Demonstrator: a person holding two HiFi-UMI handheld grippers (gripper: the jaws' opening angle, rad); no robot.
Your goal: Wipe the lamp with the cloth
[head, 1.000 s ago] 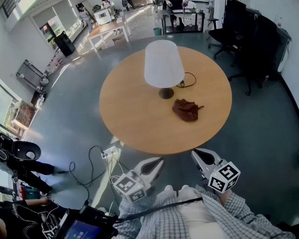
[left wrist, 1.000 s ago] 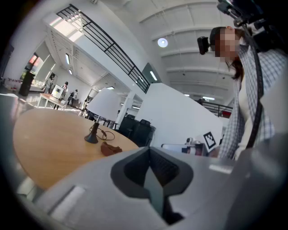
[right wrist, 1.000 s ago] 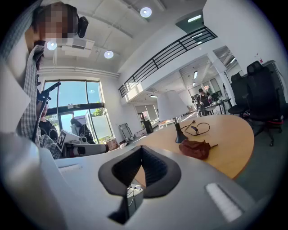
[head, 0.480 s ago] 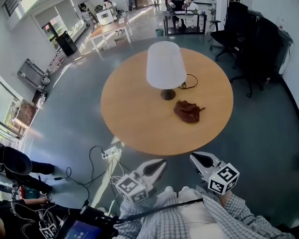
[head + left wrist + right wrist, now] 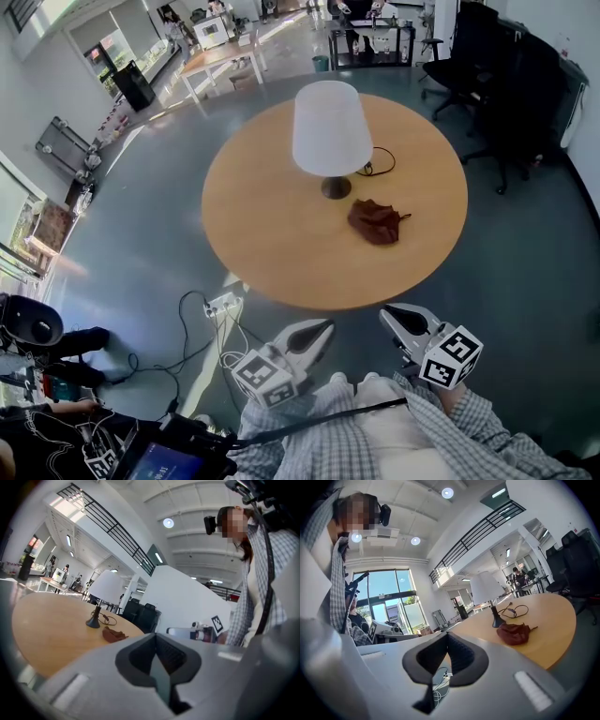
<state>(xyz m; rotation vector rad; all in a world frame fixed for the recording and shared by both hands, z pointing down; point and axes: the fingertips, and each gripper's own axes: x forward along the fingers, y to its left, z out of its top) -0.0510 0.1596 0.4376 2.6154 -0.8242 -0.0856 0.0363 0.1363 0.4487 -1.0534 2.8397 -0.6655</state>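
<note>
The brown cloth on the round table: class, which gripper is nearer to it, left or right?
Right. The right gripper sits off the table's near edge, nearly opposite the cloth; the left gripper is off that edge, further left.

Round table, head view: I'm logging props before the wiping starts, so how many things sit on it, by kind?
Lamp: 1
Cloth: 1
Power cord: 1
Total: 3
</note>
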